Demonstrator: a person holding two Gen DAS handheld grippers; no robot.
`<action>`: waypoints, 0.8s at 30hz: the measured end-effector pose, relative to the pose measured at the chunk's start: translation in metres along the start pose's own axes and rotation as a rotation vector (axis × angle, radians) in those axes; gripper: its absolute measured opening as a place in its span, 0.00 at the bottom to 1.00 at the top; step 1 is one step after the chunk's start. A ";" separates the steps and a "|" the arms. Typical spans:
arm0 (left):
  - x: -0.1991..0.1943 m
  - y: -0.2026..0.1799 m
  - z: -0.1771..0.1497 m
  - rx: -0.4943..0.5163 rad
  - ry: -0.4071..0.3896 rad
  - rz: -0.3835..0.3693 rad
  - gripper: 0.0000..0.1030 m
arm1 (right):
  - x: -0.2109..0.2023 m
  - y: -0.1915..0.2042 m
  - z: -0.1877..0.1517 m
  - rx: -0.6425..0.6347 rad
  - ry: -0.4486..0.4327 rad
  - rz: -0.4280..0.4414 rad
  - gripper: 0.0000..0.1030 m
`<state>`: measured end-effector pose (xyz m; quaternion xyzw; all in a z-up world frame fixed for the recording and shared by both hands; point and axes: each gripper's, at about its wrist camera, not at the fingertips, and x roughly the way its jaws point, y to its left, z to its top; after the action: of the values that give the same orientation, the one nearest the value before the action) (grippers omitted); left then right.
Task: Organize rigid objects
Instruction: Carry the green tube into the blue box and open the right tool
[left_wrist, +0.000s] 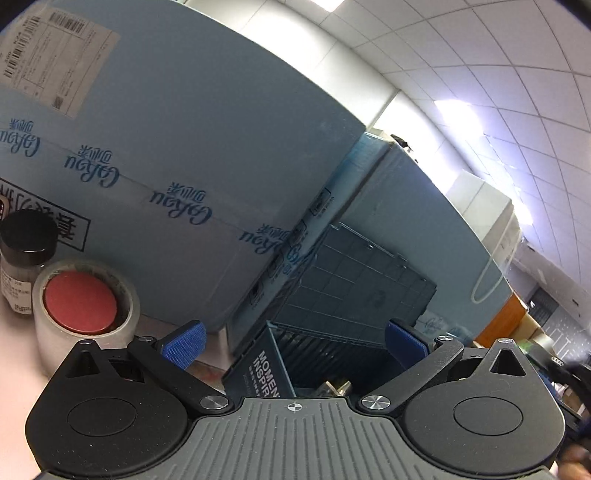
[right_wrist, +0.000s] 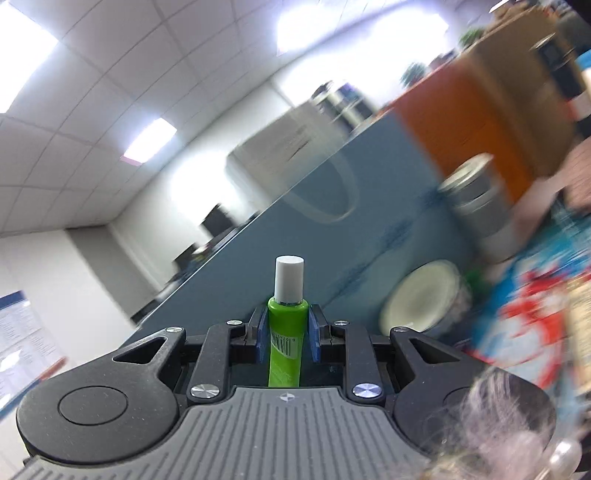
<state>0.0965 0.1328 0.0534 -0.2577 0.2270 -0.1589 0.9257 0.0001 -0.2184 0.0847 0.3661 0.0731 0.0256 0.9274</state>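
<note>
My right gripper (right_wrist: 288, 332) is shut on a green tube with a white cap (right_wrist: 287, 325), held upright in the air and tilted toward the ceiling. My left gripper (left_wrist: 293, 341) is open and empty, its blue pads (left_wrist: 184, 345) wide apart. It points over a dark blue storage basket (left_wrist: 325, 354) with white lettering on its side. At the left, a clear tape roll (left_wrist: 83, 306) with a red disc (left_wrist: 79, 301) inside it sits on the pale table, next to a jar with a black lid (left_wrist: 26, 254).
Large light-blue cartons (left_wrist: 192, 147) stand right behind the basket and tape roll. In the blurred right wrist view, a white-lidded tub (right_wrist: 421, 295), a silver tin (right_wrist: 476, 199), an orange box (right_wrist: 476, 125) and a colourful package (right_wrist: 535, 302) lie at the right.
</note>
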 end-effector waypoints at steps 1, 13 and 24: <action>0.000 0.001 0.000 -0.003 -0.004 0.000 1.00 | 0.015 0.007 -0.005 -0.017 0.020 0.010 0.20; 0.008 0.008 -0.002 -0.001 0.008 0.017 1.00 | 0.131 0.020 -0.075 -0.069 0.278 -0.072 0.20; 0.011 0.005 -0.006 0.022 0.021 -0.004 1.00 | 0.111 0.029 -0.066 -0.173 0.252 -0.152 0.67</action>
<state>0.1036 0.1301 0.0428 -0.2461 0.2345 -0.1659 0.9257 0.0995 -0.1420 0.0442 0.2722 0.2138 0.0073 0.9382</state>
